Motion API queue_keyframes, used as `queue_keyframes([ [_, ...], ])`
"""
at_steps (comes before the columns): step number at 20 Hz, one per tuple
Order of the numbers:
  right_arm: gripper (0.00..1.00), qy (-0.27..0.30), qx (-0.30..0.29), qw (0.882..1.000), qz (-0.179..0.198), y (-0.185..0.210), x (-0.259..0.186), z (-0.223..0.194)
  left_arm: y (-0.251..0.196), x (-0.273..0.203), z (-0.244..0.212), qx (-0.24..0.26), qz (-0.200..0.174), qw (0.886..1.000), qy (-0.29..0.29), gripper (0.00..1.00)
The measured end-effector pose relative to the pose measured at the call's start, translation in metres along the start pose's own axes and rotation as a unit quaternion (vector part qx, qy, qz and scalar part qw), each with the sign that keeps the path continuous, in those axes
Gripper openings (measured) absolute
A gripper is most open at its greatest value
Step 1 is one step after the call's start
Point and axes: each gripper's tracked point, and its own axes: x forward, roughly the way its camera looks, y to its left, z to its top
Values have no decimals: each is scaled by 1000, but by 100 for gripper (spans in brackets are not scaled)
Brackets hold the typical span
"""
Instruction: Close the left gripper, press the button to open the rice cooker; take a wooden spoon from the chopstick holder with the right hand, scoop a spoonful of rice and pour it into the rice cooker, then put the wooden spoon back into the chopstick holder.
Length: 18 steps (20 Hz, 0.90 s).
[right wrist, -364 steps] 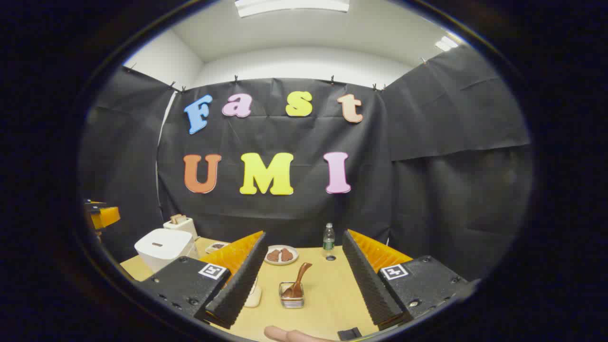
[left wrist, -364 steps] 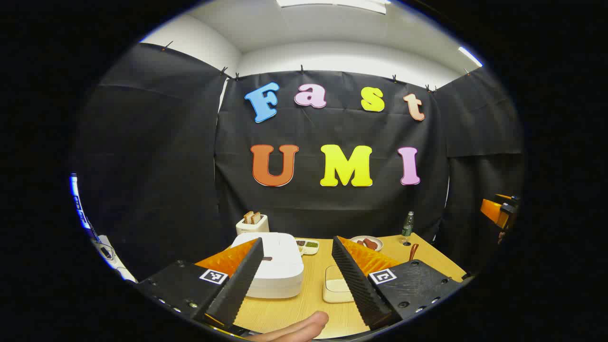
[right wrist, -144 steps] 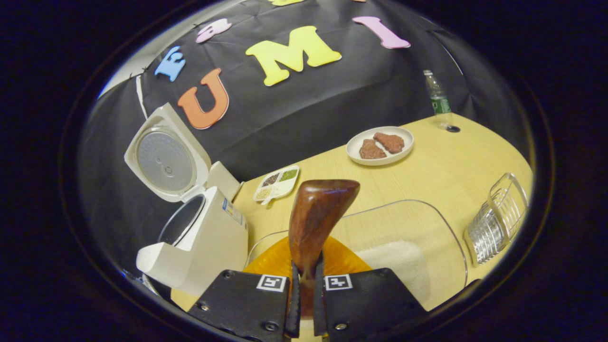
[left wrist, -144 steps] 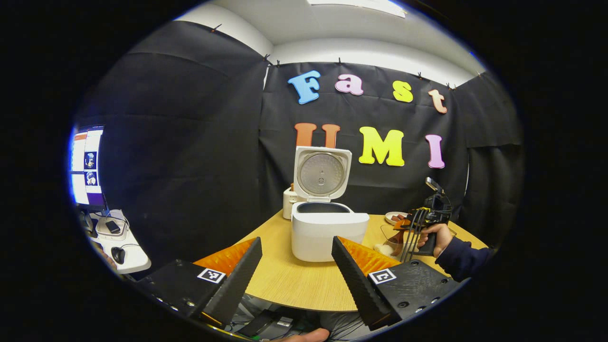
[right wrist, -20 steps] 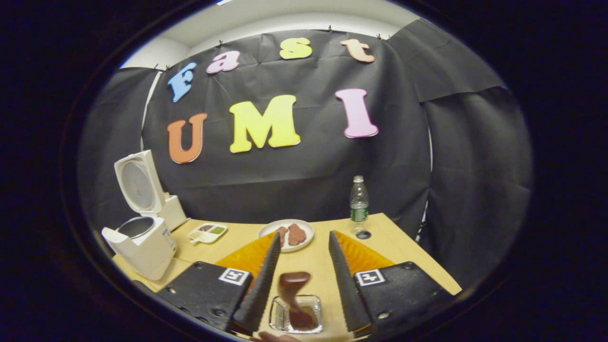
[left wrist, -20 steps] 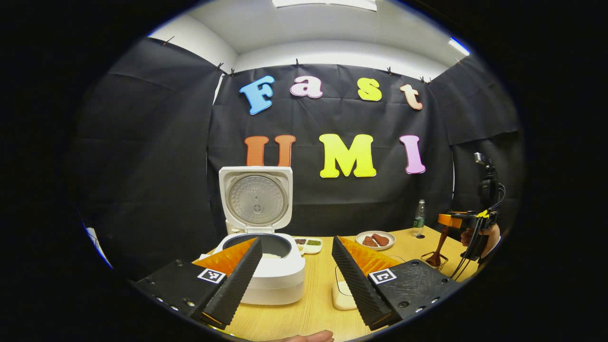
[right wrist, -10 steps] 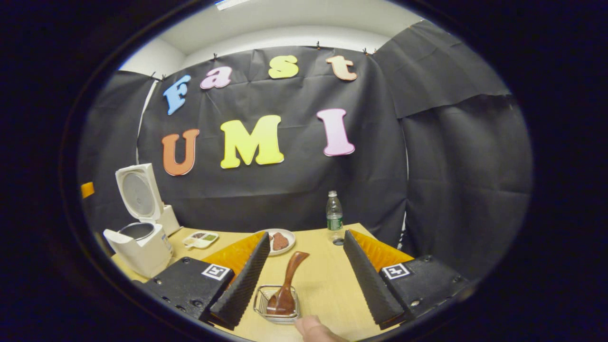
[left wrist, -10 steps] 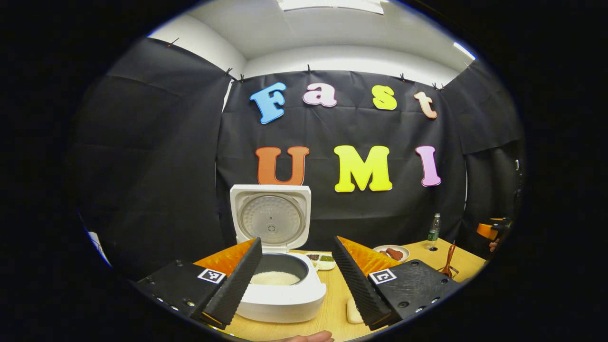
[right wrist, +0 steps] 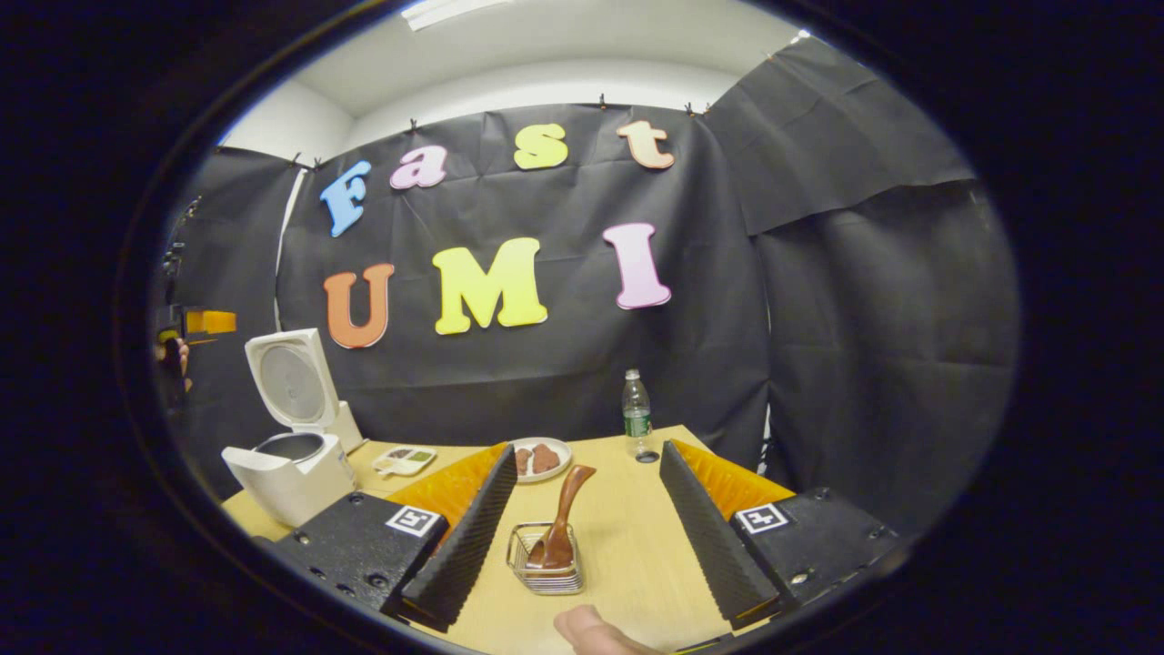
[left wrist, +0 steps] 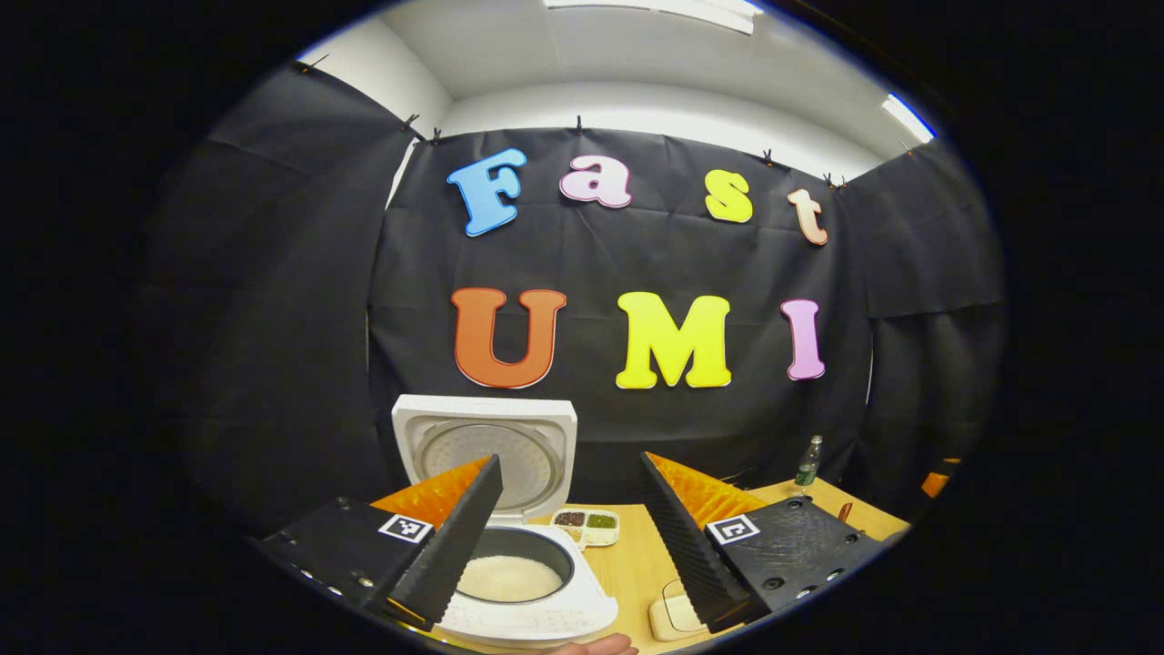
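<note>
**Spoon in the holder, both hands free**

My right hand-held gripper [right wrist: 580,509] hangs released over the worktop [right wrist: 627,546], jaws spread wide and gripping nothing. Between them I see the spoon [right wrist: 556,520] standing in the holder [right wrist: 546,564], bowl down inside the wire basket. Its long axis runs steeply upward, the handle leaning up and away from me toward the plate [right wrist: 538,458].

My left hand-held gripper [left wrist: 571,528] is likewise released and empty, above the cooker [left wrist: 527,582], whose lid [left wrist: 482,446] stands raised behind the pot. White rice [left wrist: 509,578] lies inside.

By my reckoning the task is essentially finished, so the risks are small ones. The spoon leans rather than stands plumb; if I sweep my right fingers low as I pull away, I could catch the handle and tip the light holder. On the left, dropping lower could knock the cooker's rim or nudge the lid forward. I'd lift both hands clear, straight up.
</note>
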Motion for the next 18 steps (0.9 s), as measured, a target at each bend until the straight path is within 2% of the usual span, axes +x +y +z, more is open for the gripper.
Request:
queue_keyframes([
  [3, 100, -9, -7, 1000, 1, 1, -7, 4, 25, 35, 29, 22, 33, 999, -18, 94],
  [6, 100, -24, -7, 1000, 4, 1, -12, 10, 51, 67, 45, 7, 57, 998, -35, 94],
  [10, 98, -18, -16, 1000, 7, 4, -11, 2, 97, 102, 56, -12, 99, 994, -53, 94],
  [11, 100, -19, -20, 1000, 9, 6, -11, 3, 107, 108, 58, -10, 108, 992, -58, 94],
  [15, 98, -14, -28, 999, 21, 19, -6, -4, 118, 132, 62, 1, 118, 990, -71, 94],
  [18, 100, -7, -28, 999, 23, 21, -4, -8, 119, 160, 37, 19, 118, 992, -37, 94],
])
